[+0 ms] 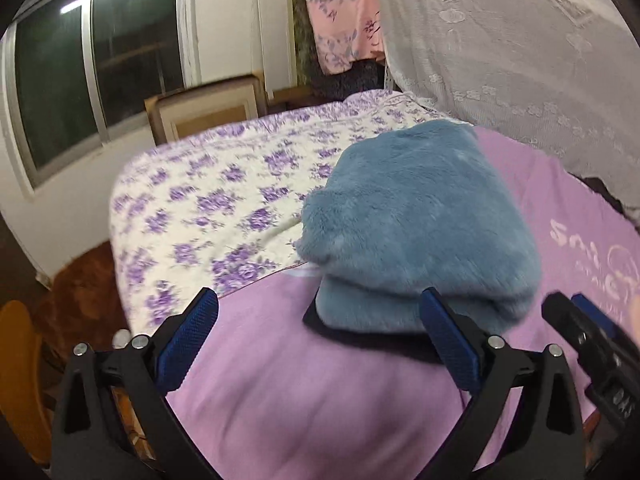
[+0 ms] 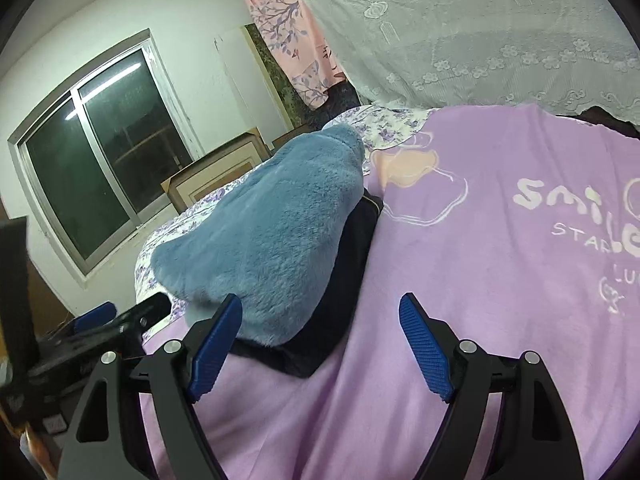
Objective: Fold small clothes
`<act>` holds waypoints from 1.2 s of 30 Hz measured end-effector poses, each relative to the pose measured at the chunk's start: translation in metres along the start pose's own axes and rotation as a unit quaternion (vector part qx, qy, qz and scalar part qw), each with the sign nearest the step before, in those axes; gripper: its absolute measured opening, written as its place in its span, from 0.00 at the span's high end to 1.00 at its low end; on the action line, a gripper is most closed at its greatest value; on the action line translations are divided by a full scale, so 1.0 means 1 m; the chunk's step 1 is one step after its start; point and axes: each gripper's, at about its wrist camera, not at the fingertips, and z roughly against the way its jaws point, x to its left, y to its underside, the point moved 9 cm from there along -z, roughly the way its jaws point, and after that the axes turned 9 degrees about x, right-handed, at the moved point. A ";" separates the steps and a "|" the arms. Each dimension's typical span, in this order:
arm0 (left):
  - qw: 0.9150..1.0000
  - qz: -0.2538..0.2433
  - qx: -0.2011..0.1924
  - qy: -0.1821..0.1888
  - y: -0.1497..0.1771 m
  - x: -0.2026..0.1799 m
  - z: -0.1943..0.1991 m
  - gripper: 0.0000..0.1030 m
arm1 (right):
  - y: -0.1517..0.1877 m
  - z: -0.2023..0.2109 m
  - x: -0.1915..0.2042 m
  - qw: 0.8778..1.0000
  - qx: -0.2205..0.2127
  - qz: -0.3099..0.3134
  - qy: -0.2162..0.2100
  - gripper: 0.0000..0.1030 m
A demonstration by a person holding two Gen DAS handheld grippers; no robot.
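With both the left hand-held gripper (image 1: 320, 332) and right hand-held gripper (image 2: 320, 344) wide open and empty, the folded blue fleece (image 1: 416, 224) sits on a dark garment (image 2: 340, 300) near the bed's (image 1: 280, 380) front edge, where a nudge could topple it.

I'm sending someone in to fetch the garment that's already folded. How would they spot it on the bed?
Find the bed, covered by a lilac blanket with white lettering beside a purple-flowered sheet. Near where the two meet sits a folded fluffy blue garment, stacked on a dark folded piece. It is the only furry, grey-blue bundle there.
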 end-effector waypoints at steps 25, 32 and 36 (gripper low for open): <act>0.998 0.010 -0.050 -0.044 0.005 0.010 0.091 0.04 | -0.001 0.087 0.047 0.994 -0.048 0.090 0.049 0.03; 0.998 0.016 -0.046 -0.045 0.004 0.009 0.096 0.04 | -0.001 0.089 0.046 0.994 -0.045 0.087 0.045 0.03; 0.998 0.021 -0.045 -0.041 0.003 0.008 0.098 0.04 | -0.002 0.088 0.045 0.995 -0.043 0.085 0.041 0.03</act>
